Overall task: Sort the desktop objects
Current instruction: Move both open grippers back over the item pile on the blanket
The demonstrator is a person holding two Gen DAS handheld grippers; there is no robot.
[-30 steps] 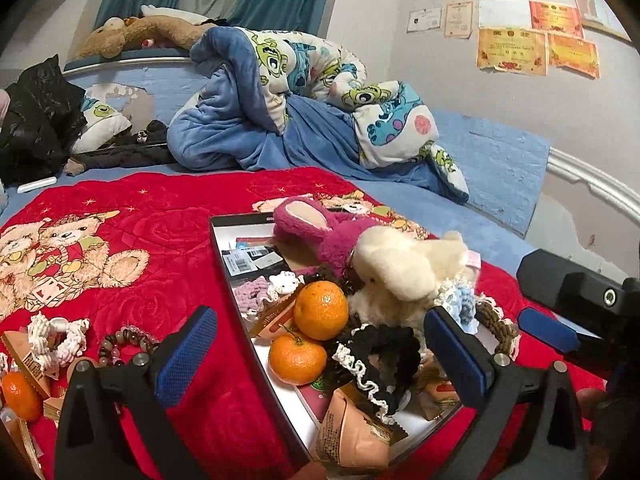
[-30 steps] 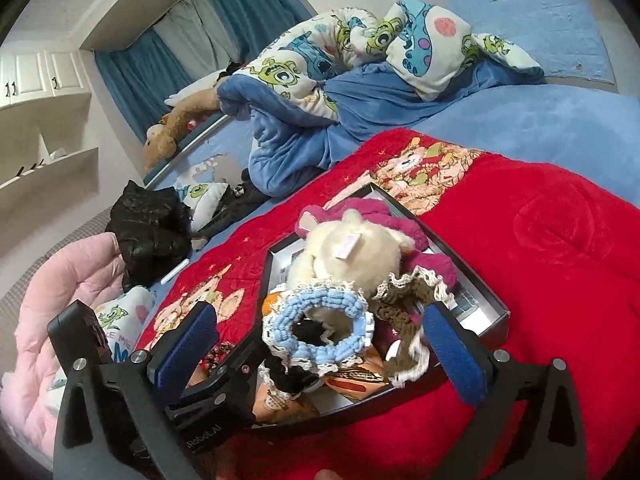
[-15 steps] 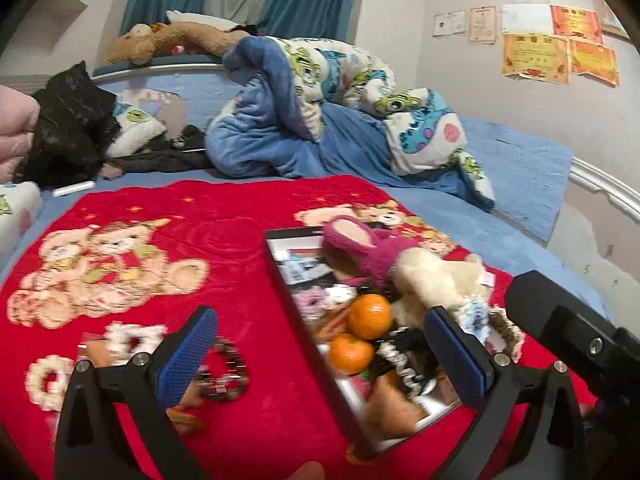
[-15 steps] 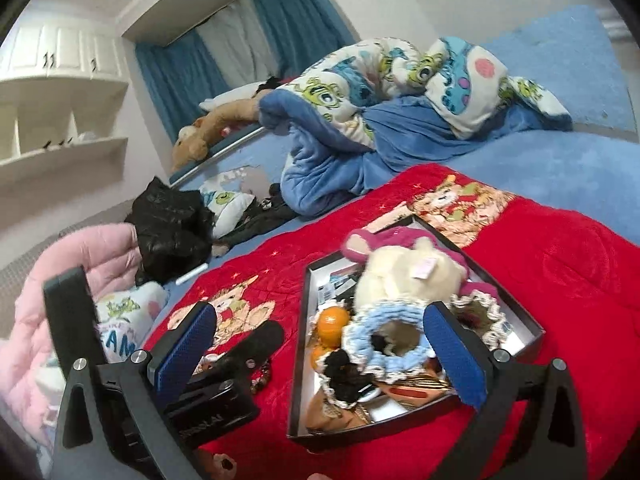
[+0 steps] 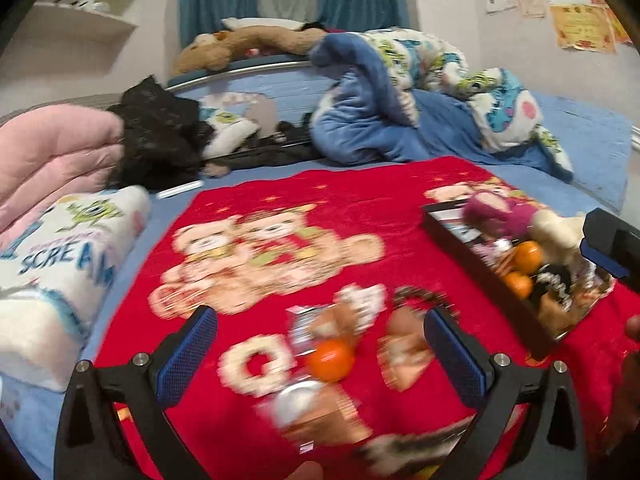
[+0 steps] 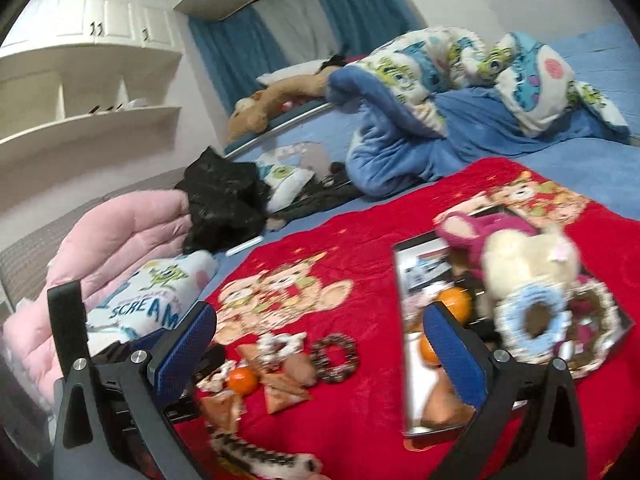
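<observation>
My left tongs (image 5: 320, 354) hang released over the loose pile low in the frame's centre, with nothing between the blue pads. Right under them sits an orange (image 5: 330, 360), touching crinkly snack packets (image 5: 404, 354) and a pale scrunchie (image 5: 256, 364) on the red blanket (image 5: 280, 208). My right tongs (image 6: 320, 354) are also spread wide and empty, looking across at the black tray (image 6: 412, 416) at the right of the frame, already heaped with plush toys (image 6: 528, 264), scrunchies and two more oranges.

The risks as I judge them: the view is smeared, so I may close on the wrong item or pinch blanket with it. The orange is round and smooth; a squeeze off its middle could shoot it away across the soft bed. The packets may crumple and slip. The tray looks overfull, so anything set on the heap could tumble back out.
</observation>
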